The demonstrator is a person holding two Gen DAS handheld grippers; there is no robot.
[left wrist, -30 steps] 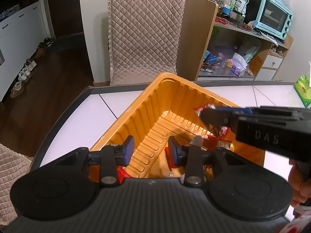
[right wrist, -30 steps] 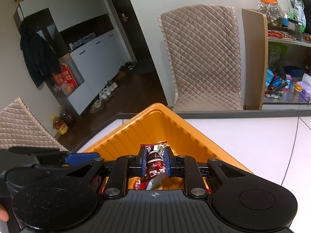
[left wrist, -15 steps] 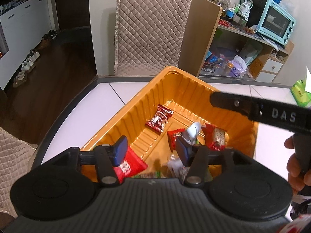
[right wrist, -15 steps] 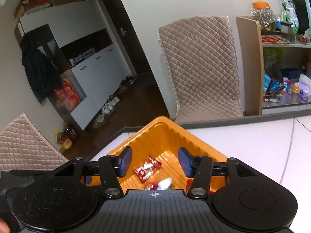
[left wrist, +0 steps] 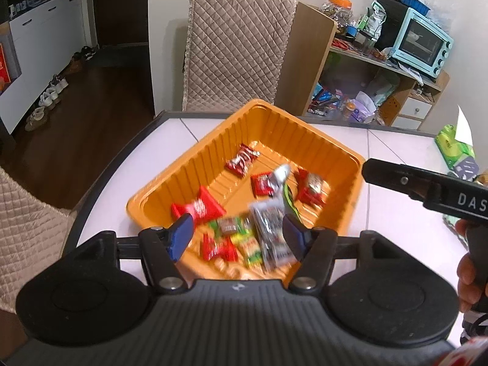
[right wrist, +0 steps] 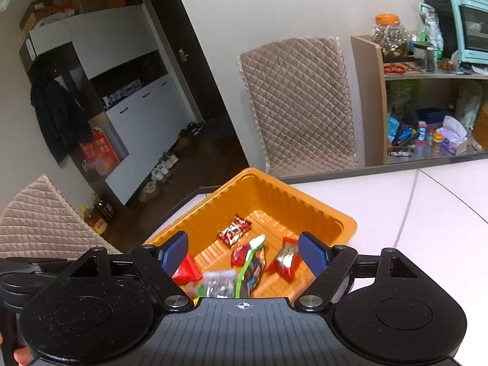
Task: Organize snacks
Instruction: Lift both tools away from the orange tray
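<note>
An orange ribbed tray [left wrist: 305, 125] sits on the white table and holds several wrapped snacks. Among them are a red-and-white bar [left wrist: 242, 161], a red triangular pack [left wrist: 199, 206] and a blurred silver pack [left wrist: 271, 235]. My left gripper [left wrist: 238, 236] hovers over the tray's near corner, jaws opening, pads touching nothing. A black finger [left wrist: 396, 177] of my right gripper reaches in from the right. In the right wrist view my right gripper [right wrist: 244, 251] hangs above the tray [right wrist: 305, 195], jaws opening and empty, with the red-and-white bar [right wrist: 235, 231] lying beyond them.
A quilted chair [left wrist: 235, 52] stands behind the table, and another [left wrist: 18, 222] at the left. A cluttered shelf with a blue oven [left wrist: 421, 42] is at the back right. A green pack [left wrist: 454, 149] lies on the table's right side. A hand [left wrist: 469, 274] grips the right tool.
Both grippers have pulled back and up from the tray and widened. The right one let go of the red-and-white bar, which now lies in the tray. The silver pack left the left jaws.
</note>
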